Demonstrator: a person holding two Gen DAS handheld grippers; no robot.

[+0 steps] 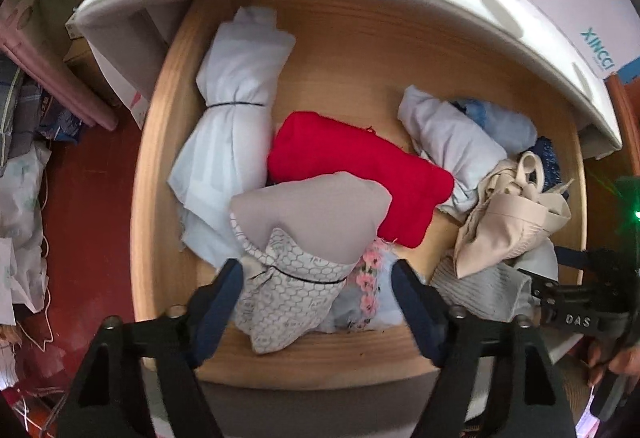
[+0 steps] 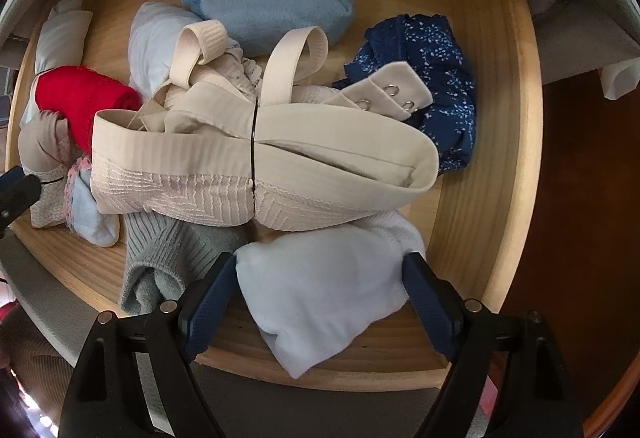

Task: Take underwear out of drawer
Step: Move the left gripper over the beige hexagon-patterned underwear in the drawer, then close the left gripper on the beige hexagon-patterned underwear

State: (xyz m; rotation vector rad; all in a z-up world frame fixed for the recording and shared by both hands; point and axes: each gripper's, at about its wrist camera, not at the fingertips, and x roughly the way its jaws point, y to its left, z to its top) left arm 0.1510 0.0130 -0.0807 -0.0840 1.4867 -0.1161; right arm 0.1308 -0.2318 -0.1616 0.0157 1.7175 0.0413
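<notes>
Open light-wood drawer point(image 1: 160, 142), holding rolled and banded garments.

Landmark: red knitted roll point(image 1: 356, 174), mid-drawer.

- Beige bra bundle point(image 2: 256, 154), cinched by a thin black band; ribbed wide strap, textured knit panel, hook tab with metal eyes. Lies just right of the red roll.
- Grey-and-hexagon-print roll point(image 1: 296, 254), black-banded, touching the red roll's near side. The left gripper point(image 1: 316, 278) straddles it, jaws part-open, pads beside the fabric; contact unclear.
- Pale blue banded bundle point(image 1: 228, 126), left of the red roll.
- Navy white-speckled underwear point(image 2: 436, 78), crumpled, far right of the red roll, beyond the bra.
- White soft folded garment point(image 2: 324, 294), near the drawer's front edge, right of the red roll. The right gripper point(image 2: 320, 282) brackets it, jaws wide, pads at its sides.
- Grey ribbed knit point(image 2: 168, 250), beside the white garment.
</notes>
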